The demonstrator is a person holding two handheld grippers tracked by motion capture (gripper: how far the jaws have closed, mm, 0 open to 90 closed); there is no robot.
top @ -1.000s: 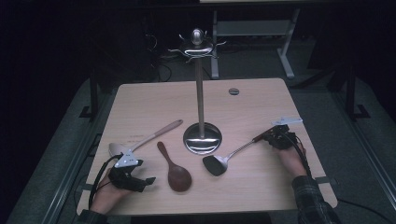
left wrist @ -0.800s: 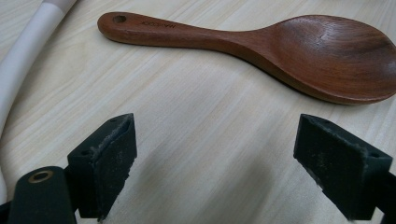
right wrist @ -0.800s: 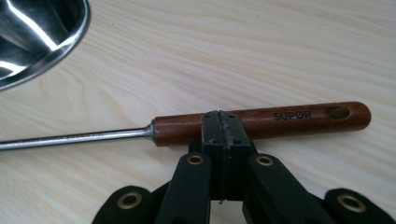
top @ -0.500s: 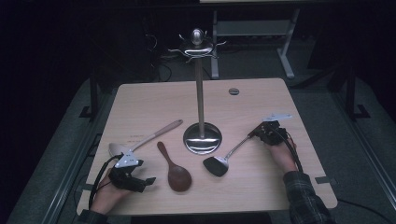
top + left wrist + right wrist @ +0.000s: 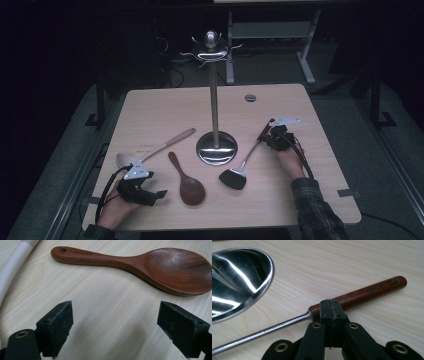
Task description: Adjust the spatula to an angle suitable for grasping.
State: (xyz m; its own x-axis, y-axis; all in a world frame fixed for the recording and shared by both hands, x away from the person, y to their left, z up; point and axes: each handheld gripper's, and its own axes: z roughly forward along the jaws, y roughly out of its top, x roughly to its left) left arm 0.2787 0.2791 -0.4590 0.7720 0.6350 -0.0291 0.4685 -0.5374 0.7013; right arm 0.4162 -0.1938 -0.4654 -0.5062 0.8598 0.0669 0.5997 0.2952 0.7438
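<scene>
Pale wooden table [image 5: 165, 105], items as laid out:

Right gripper [image 5: 272, 136]: jaws pressed together, resting at the near end of the reddish wooden handle of the black-headed metal-shafted spatula [image 5: 234, 177]; whether the pads pinch the handle or merely sit against it cannot be told. The spatula lies flat, head toward the person, handle angled away to the right of the polished steel utensil stand [image 5: 215, 148], whose round base sits mid-table.

Left gripper [image 5: 145, 192]: jaws wide apart, nothing between them, low over bare table near the front left edge.

Dark brown wooden rice spoon [image 5: 140, 263]: flat, just ahead of the left gripper.

White-handled ladle [image 5: 150, 150]: flat, left of the spoon
</scene>
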